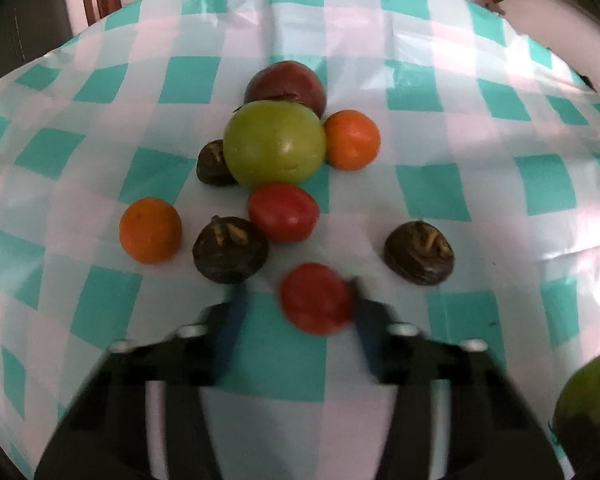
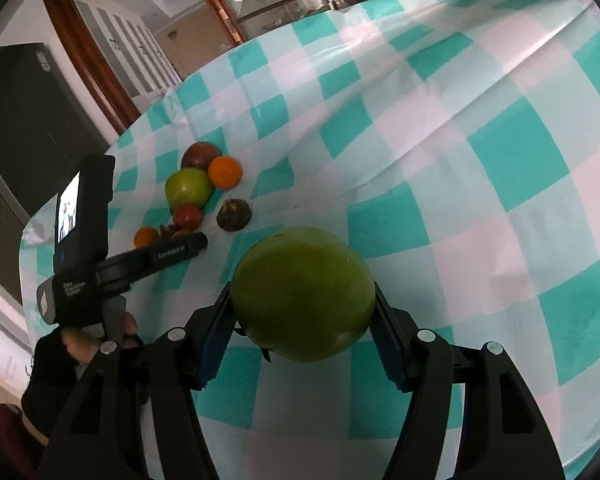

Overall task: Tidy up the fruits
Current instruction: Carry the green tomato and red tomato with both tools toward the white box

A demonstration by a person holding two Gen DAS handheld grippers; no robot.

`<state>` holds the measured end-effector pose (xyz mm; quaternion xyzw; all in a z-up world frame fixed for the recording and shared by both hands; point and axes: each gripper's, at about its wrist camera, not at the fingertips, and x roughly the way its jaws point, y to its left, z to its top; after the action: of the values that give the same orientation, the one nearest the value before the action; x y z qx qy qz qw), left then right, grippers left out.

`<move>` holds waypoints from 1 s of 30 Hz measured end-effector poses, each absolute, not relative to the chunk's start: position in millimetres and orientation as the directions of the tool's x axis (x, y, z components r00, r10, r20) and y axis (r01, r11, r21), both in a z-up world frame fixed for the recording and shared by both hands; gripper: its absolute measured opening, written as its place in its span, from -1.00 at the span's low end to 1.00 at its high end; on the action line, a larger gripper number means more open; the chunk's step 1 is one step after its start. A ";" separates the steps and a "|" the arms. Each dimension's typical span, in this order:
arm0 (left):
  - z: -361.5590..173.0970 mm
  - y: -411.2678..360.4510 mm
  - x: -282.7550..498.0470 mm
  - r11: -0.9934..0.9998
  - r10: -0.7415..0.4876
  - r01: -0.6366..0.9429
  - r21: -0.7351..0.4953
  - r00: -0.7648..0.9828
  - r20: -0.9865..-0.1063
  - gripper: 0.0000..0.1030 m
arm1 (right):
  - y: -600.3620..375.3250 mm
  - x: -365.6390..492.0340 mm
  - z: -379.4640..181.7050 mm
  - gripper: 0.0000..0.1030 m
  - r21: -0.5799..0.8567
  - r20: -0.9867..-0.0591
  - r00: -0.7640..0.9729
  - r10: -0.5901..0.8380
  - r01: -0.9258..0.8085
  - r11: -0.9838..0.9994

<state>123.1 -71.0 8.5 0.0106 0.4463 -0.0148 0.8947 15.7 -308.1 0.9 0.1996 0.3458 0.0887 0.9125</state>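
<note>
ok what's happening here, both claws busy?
A person is sorting fruit on a teal-and-white checked tablecloth. The right claw is shut on a large green round fruit, held away from the pile. The left claw is open around a small red round fruit, which touches one finger; it is blurred, so no grip yet. The rest sit clustered: another green fruit, a dark red one, two orange ones and three dark brown wrinkled ones.

The desk (image 1: 480,60) had a teal and white checked plastic cover on it, and lying right on that was a loose bunch of fruit: green apple (image 1: 275,143), dark red apple (image 1: 286,84), two oranges (image 1: 352,139), two tomatoes (image 1: 283,212) and three dark brown wrinkly fruits (image 1: 419,253)
</note>
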 end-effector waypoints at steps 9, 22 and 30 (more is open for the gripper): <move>19.8 -39.0 23.2 0.996 -0.088 0.073 -0.053 0.661 -0.745 -0.37 | -309.2 16.9 -0.3 0.22 0.431 -0.600 0.739 0.307 -0.025 0.902; 25.0 -0.2 -57.9 0.992 -0.111 0.027 -0.127 0.676 -0.728 -0.36 | -291.7 -10.8 -1.7 0.22 0.474 -0.599 0.712 0.366 -0.053 0.879; 36.1 58.5 -149.0 1.000 0.009 -0.016 -0.005 0.736 -0.677 -0.36 | -221.1 -79.7 5.7 0.22 0.478 -0.574 0.659 0.487 -0.213 0.852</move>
<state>-149.0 58.5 36.1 -0.0054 0.3630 0.0067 0.9317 -79.7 -221.1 5.7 0.1879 0.3634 0.1964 0.8911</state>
